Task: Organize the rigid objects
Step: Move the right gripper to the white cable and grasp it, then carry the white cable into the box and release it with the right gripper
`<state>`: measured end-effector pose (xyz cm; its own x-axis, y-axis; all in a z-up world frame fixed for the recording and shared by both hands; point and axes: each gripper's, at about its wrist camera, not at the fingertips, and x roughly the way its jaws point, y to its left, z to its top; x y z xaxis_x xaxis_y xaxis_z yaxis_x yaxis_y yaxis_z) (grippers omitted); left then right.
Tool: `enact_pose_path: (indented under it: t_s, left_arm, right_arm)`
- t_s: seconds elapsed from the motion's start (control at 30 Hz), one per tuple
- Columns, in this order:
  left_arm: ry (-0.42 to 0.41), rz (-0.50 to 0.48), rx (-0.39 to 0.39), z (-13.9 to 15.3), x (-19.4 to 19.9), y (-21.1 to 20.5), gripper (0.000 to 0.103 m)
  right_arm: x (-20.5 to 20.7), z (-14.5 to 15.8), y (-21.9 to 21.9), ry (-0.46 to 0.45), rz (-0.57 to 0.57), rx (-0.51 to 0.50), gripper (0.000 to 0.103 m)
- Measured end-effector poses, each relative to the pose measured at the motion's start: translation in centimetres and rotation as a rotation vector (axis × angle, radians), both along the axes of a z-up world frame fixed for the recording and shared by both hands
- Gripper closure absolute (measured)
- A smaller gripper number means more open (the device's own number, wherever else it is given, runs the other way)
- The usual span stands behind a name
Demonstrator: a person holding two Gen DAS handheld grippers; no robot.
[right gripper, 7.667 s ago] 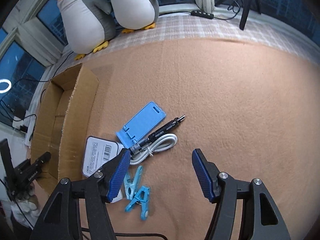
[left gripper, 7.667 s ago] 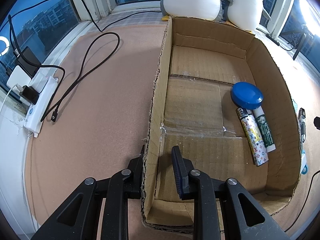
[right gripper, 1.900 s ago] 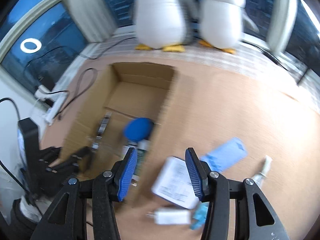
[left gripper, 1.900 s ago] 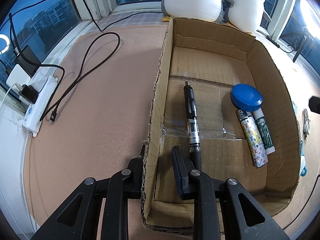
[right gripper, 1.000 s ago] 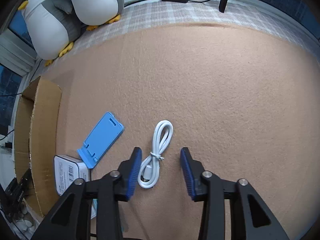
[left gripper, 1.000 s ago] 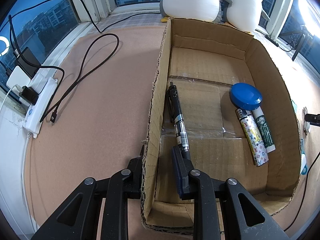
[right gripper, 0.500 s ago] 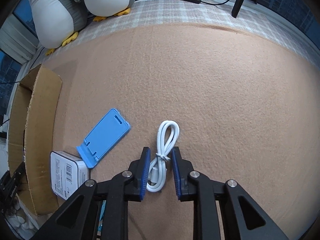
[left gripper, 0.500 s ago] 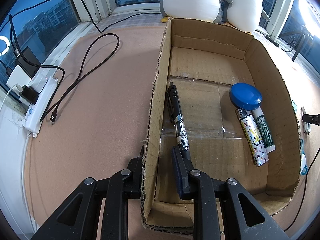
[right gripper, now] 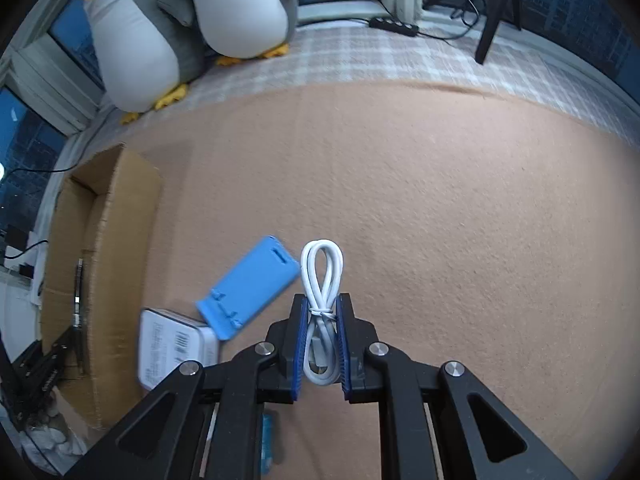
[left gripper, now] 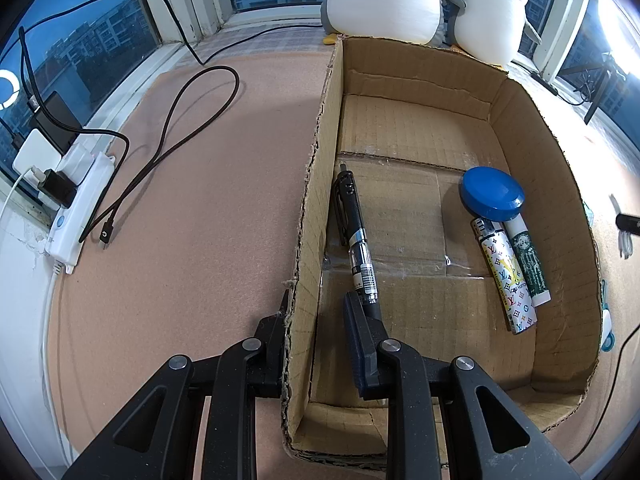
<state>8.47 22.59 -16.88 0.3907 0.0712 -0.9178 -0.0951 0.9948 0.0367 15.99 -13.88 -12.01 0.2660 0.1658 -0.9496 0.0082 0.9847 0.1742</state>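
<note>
White cable [right gripper: 321, 280] between right gripper [right gripper: 322, 344] fingers [right gripper: 301, 344], above carpet [right gripper: 440, 220].

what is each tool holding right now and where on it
The right tool is shut on the coiled white cable, at its tied end. The left tool clamps the cardboard box by its left wall, near the front corner.

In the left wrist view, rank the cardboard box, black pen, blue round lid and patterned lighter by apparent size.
1. cardboard box, by far the largest.
2. black pen, the longest item inside.
3. patterned lighter and blue round lid: the lighter looks longer, the lid wider, and the lid lies farther away, so no firm order.
</note>
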Motion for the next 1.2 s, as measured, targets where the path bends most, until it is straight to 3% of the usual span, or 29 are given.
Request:
enact_pose_path:
  t_s: [0.23, 0.6, 0.93, 1.2]
  left_arm:
    - [-0.001, 0.001, 0.001, 0.0, 0.0, 0.1, 0.079]
    - [-0.002, 0.004, 0.003, -0.1, -0.1, 0.1, 0.079]
    - [-0.003, 0.004, 0.002, -0.1, -0.1, 0.1, 0.079]
    - [-0.003, 0.004, 0.002, -0.1, -0.1, 0.1, 0.079]
  right_arm:
    - [-0.3, 2.9, 4.3, -0.056, 0.100, 0.046, 0.090]
    - [-1.9, 4.3, 12.4, -0.081, 0.275, 0.095, 0.090]
    - [-3.5, 3.5, 18.5, -0.057, 0.391, 0.132, 0.090]
    - [-4.5, 2.5, 20.9, -0.033, 0.443, 0.135, 0.090]
